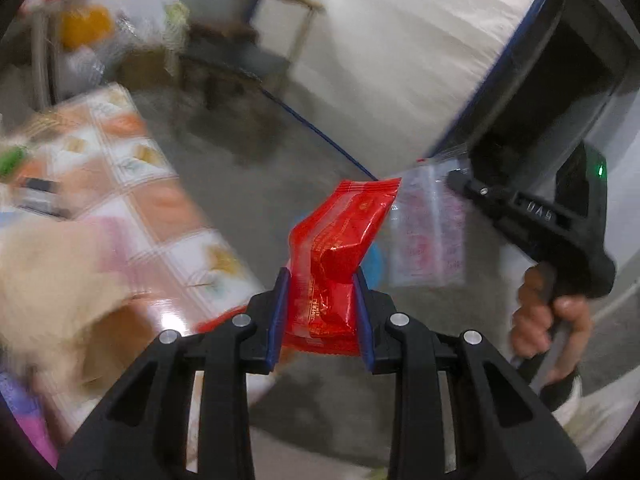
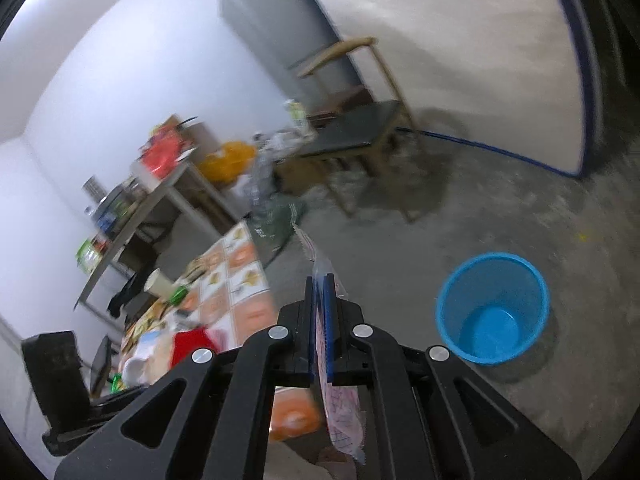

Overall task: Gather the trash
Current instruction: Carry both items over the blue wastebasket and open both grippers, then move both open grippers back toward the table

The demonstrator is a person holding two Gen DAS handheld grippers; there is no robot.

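Carrying 2 wrappers off table (image 2: 240, 264) corner toward blue bin (image 2: 492, 308) on floor; left gripper (image 1: 320, 280) part-closed on red wrapper (image 1: 340, 240); right gripper (image 2: 320, 292) clamped tight on clear wrapper (image 2: 340, 412); centre each over bin rim before release, 1 at a time

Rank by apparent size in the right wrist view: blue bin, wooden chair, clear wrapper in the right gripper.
1. wooden chair
2. blue bin
3. clear wrapper, held in the right gripper; it sits nearest the camera, so its look overstates it.
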